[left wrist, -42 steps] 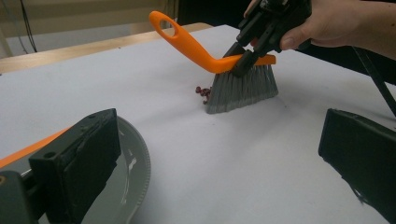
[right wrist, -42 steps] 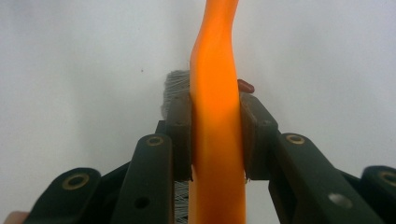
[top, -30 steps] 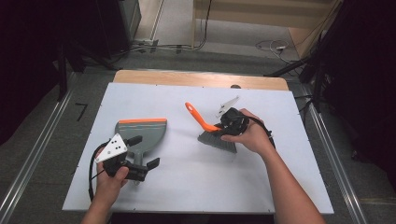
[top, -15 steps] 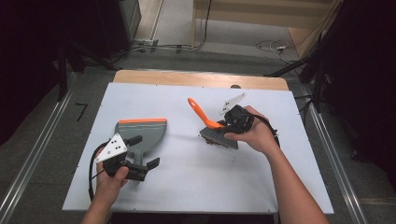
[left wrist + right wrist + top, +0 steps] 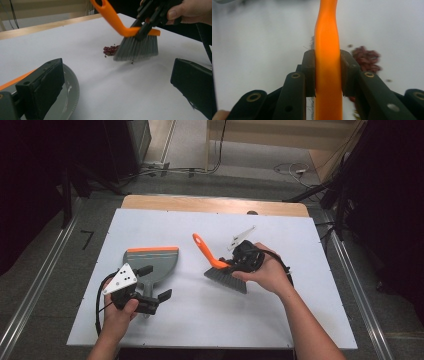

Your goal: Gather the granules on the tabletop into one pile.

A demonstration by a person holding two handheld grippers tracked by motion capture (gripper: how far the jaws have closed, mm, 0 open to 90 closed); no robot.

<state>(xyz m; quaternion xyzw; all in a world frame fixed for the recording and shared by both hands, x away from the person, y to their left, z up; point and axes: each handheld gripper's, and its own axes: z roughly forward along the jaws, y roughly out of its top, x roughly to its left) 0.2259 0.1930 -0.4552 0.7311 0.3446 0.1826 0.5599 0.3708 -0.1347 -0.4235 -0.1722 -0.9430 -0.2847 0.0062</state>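
A: Where does the small heap of dark red beans (image 5: 111, 49) lie from the brush?

B: Just to the left of the grey bristles, touching or nearly so, on the smooth white table top (image 5: 310, 315). The right gripper (image 5: 235, 261) has its jaws clamped on the orange plastic stem of the small hand brush with grey bristles (image 5: 226, 276), near the brush head; the right gripper view shows both black pads pressed flat against the stem.

A: And the pan?

B: The grey plastic dustpan with an orange front lip (image 5: 151, 265) lies flat, well to the left of the beans, its lip on the far side. So the beans sit between brush and pan, and I judge the next stroke should run leftward.

A: The other hand?

B: The left gripper (image 5: 156, 282) hangs at the near end of the dustpan, jaws wide apart, gripping nothing. It is the nearer one to the pan.

A: Long axis of the brush?

B: The bristle row runs from far left to near right; the handle rises up and away to the far left, ending in a loop.
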